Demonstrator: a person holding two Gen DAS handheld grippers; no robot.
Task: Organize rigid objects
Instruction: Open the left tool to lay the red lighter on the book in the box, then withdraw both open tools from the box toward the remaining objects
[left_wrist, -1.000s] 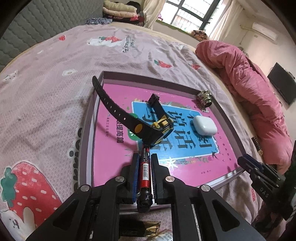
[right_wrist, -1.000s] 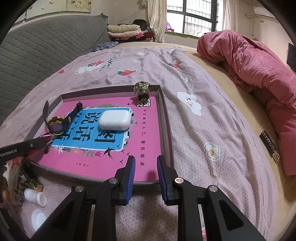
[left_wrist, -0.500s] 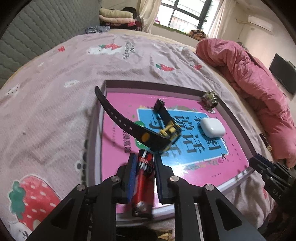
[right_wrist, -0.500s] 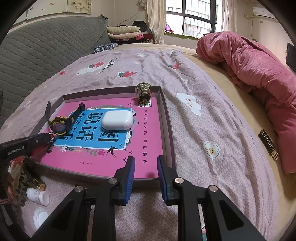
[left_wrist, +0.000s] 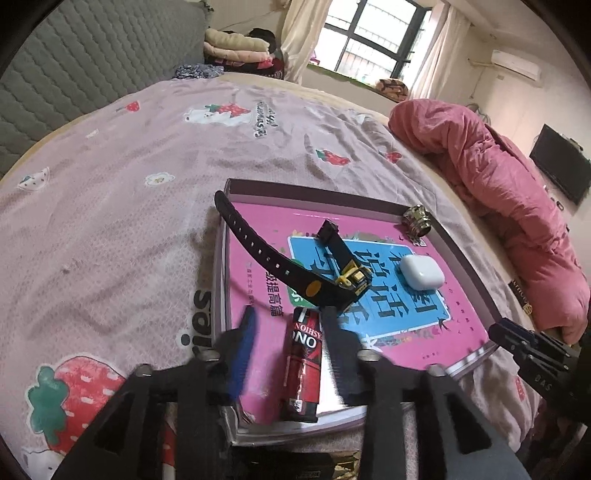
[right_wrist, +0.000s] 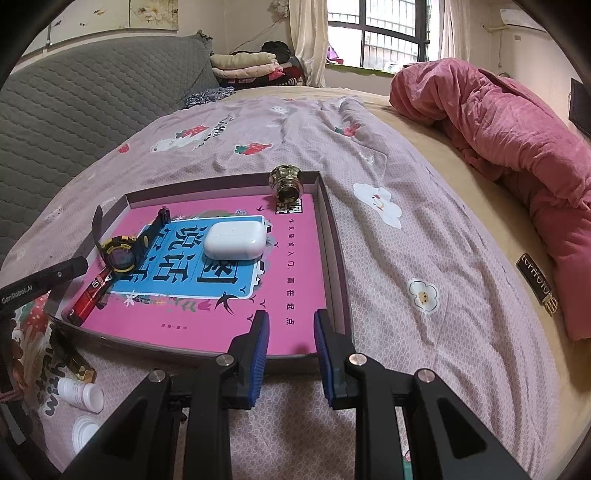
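Note:
A red and black tube (left_wrist: 304, 365) lies on the pink floor of the shallow tray (left_wrist: 221, 258), at its near edge. My left gripper (left_wrist: 288, 312) straddles the tube. Its jaws are opening, and the blue pad on the left stands clear of the tube. Just beyond lie a black and yellow watch (left_wrist: 343, 286), a white earbud case (left_wrist: 421, 273) and a brass knob (left_wrist: 417, 223). My right gripper (right_wrist: 290, 317) hovers open over the tray's (right_wrist: 334, 258) near right corner with nothing between its fingers. From there the tube (right_wrist: 90, 295), watch (right_wrist: 120, 253), case (right_wrist: 236, 240) and knob (right_wrist: 286, 184) all show.
The tray rests on a bed with a pink strawberry-print sheet. A small white bottle (right_wrist: 81, 395), a white cap (right_wrist: 85, 428) and a gold packet (right_wrist: 79, 369) lie off the tray's near left corner. A rumpled pink duvet (right_wrist: 498, 129) fills the right side.
The left jaws were shut on the red tube and have spread apart. The tube now lies loose on the tray floor. The right gripper has not moved.

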